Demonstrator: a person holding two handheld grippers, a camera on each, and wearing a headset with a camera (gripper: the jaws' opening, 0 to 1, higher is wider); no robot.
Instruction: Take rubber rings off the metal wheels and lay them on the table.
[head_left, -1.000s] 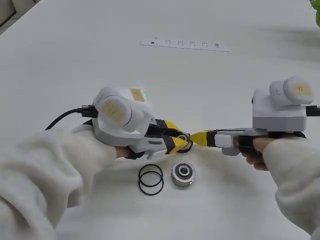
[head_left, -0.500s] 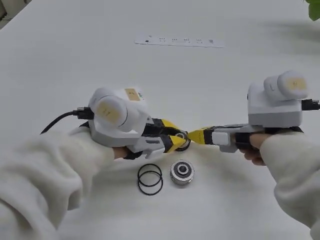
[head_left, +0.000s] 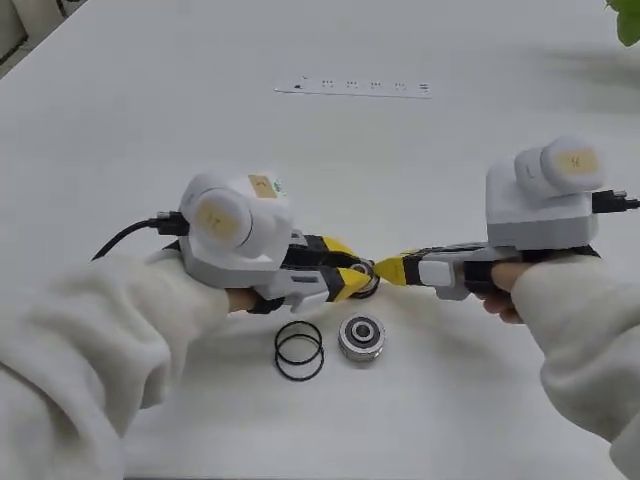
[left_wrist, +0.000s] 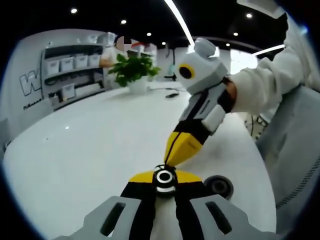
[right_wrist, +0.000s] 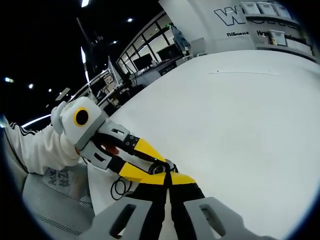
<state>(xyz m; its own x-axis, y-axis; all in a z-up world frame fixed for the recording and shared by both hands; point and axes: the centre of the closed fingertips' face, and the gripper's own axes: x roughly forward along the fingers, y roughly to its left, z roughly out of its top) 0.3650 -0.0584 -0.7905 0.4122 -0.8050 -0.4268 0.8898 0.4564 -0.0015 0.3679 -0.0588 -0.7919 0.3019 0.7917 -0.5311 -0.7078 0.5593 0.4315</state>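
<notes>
While the left gripper (head_left: 352, 283) clamps a metal wheel (left_wrist: 164, 178) face-on, the right gripper (head_left: 392, 271) meets it from 3 o'clock, jaws nearly closed, seemingly pinching its rubber ring (head_left: 373, 291). Two removed rings (head_left: 299, 350) lie at 6 o'clock.

A white table (head_left: 470, 390) carries two black rubber rings (head_left: 299, 351) near, a metal wheel (head_left: 361, 337) just right of them, and a power strip (head_left: 354, 88) far.
</notes>
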